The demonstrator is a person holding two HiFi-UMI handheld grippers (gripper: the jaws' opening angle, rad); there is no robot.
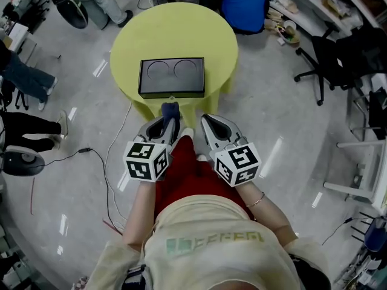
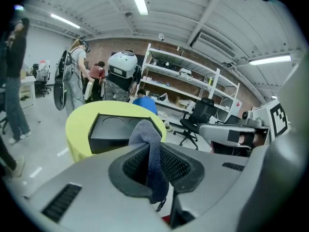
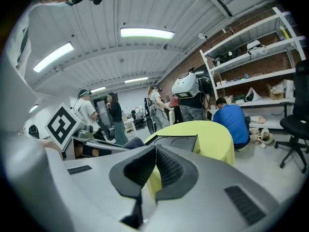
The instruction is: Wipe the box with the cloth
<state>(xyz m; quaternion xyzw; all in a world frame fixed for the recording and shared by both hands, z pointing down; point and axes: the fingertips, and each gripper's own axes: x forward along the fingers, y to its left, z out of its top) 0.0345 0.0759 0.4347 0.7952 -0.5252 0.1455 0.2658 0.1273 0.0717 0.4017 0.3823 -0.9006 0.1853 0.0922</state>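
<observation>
Bare table surrounds the box on all sides, its near side open to approach, while a crouching person crowds the far-right edge.

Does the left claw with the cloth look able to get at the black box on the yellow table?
Probably yes. The left claw, shut on the cloth, hangs by the near edge of the table, and nothing stands between it and the box, whose top is bare.

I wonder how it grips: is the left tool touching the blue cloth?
Touching. The left gripper view shows the left tool pinching the cloth between its jaws.
</observation>
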